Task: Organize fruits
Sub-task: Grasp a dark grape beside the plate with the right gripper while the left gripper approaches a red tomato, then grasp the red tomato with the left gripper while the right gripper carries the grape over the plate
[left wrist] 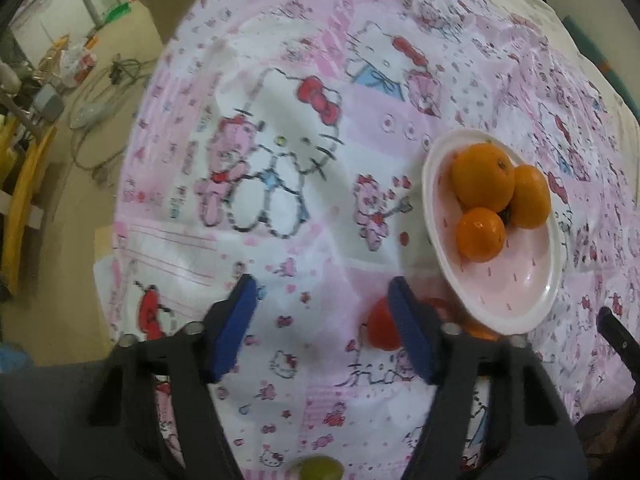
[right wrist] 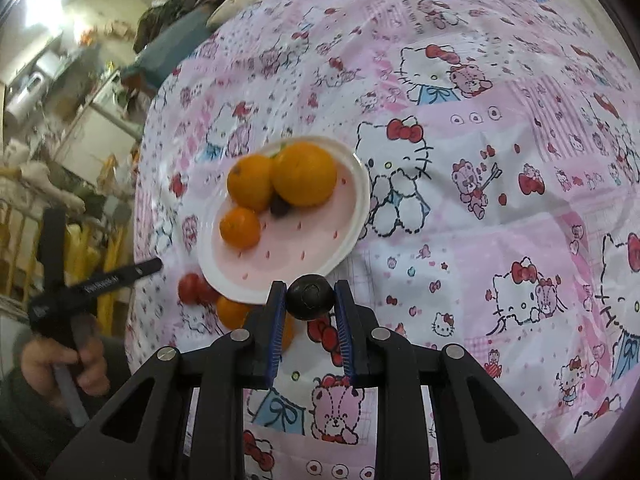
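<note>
Right gripper (right wrist: 309,300) grasps a dark round plum (right wrist: 310,297) just near the pink plate (right wrist: 280,256); left gripper (left wrist: 320,312) is released. We should lower the plum gently beside three oranges (right wrist: 280,184).

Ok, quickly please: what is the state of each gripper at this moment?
Left gripper: open, holding nothing.
Right gripper: shut on a small round dark fruit, near the rim of the white and pink plate.

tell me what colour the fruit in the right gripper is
Black or very dark fruit; right wrist view shows it best.
</note>
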Available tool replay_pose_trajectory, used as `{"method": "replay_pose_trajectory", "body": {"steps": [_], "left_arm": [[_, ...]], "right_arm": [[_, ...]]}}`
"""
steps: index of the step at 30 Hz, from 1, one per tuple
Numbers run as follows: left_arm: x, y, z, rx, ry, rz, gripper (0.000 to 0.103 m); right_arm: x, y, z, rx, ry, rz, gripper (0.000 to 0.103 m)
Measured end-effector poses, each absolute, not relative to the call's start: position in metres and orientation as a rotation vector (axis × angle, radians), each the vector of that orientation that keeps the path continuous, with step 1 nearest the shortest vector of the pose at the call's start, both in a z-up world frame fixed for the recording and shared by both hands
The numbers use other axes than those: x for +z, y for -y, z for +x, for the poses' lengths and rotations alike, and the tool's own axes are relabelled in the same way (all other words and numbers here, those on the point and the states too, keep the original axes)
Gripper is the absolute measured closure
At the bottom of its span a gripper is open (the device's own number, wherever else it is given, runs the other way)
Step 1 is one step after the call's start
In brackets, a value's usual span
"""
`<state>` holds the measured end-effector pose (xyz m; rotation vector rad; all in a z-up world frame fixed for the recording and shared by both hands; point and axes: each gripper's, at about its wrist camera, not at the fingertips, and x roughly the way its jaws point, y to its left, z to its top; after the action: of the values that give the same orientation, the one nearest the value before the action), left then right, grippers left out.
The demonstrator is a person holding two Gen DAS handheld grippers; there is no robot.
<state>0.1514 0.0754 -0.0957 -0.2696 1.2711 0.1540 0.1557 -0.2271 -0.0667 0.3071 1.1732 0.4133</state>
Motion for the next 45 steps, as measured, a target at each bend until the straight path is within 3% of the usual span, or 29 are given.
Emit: {"method": "replay_pose_trajectory", "body": {"steps": [7, 9, 19, 20, 21, 30, 45], "left_arm": [[-0.110, -0.049, 0.156, 0.042, -1.331, -0.276, 0.054], [-0.115, -0.045, 0.155, 0.023, -1.359, -0.273, 0.061], [-0.126, -0.048, 0.152, -0.001, -1.410, -0.363, 0.067], [-0.127, -0.049, 0.152, -0.002, -1.410, -0.376, 0.076], [-0.126, -0.049, 0.152, -0.010, -1.409, -0.383, 0.077], [-0.113, -0.045, 0.150, -0.013, -1.376, -0.328, 0.078], [-0.033, -0.027, 0.168, -0.064, -1.139, -0.218, 0.078]], "right_arm": [[-0.071, 0.223, 0.161, 0.426, -1.184, 0.330, 0.078], [-0.070, 0.222, 0.160, 0.431, -1.180, 0.329, 0.078], [-0.071, 0.224, 0.163, 0.438, -1.182, 0.353, 0.078], [-0.070, 0.223, 0.163, 0.440, -1.181, 0.352, 0.078], [-0.070, 0.223, 0.163, 0.441, -1.180, 0.350, 0.078], [-0.071, 0.225, 0.163, 0.431, -1.181, 0.348, 0.078], [-0.051, 0.246, 0.170, 0.417, -1.100, 0.413, 0.078]]}}
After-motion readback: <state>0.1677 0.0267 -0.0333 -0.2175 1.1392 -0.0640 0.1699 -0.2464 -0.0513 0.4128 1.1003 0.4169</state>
